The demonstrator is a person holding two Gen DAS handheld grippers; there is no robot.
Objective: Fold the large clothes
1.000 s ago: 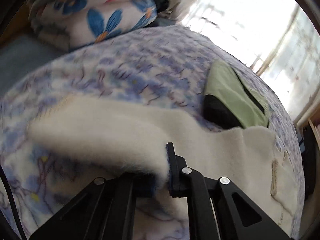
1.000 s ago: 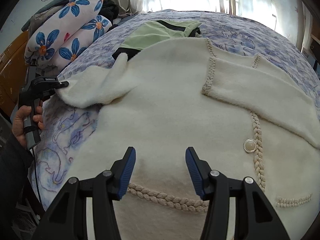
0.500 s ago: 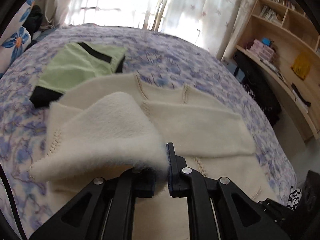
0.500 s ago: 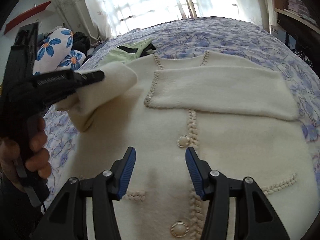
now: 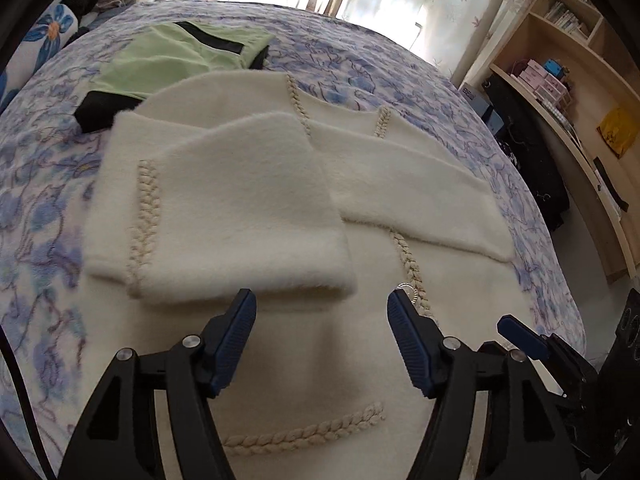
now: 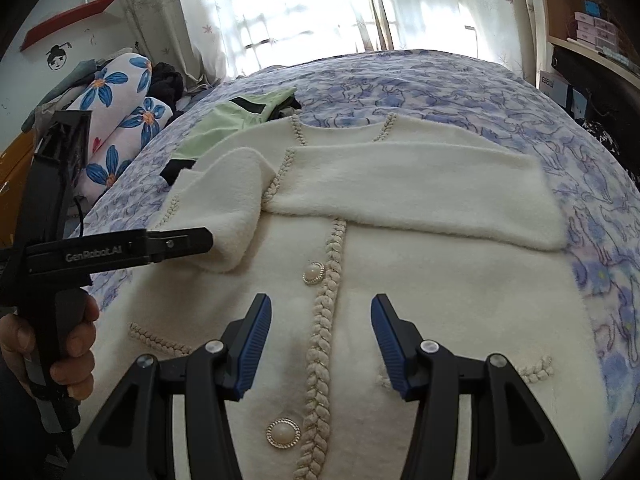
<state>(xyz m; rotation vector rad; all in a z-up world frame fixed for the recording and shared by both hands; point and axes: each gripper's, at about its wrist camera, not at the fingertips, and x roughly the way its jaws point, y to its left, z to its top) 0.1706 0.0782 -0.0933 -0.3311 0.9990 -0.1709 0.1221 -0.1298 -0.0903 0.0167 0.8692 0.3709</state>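
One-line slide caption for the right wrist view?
Open right gripper hovers over cream fuzzy cardigan, both sleeves folded in, on blue floral bedspread; left gripper opening beside sleeve.

Cream cardigan [image 6: 400,280], sleeves folded, on bed

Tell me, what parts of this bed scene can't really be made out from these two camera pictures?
- Fluffy cream cardigan: its bottom hem is cut off by the lower edge in both wrist views, behind the open right gripper.
- Folded light-green garment with black trim: partly tucked under the cardigan's shoulder.
- Wooden shelf contents: too small to identify, left view.
- Window: washed out by glare, both views.
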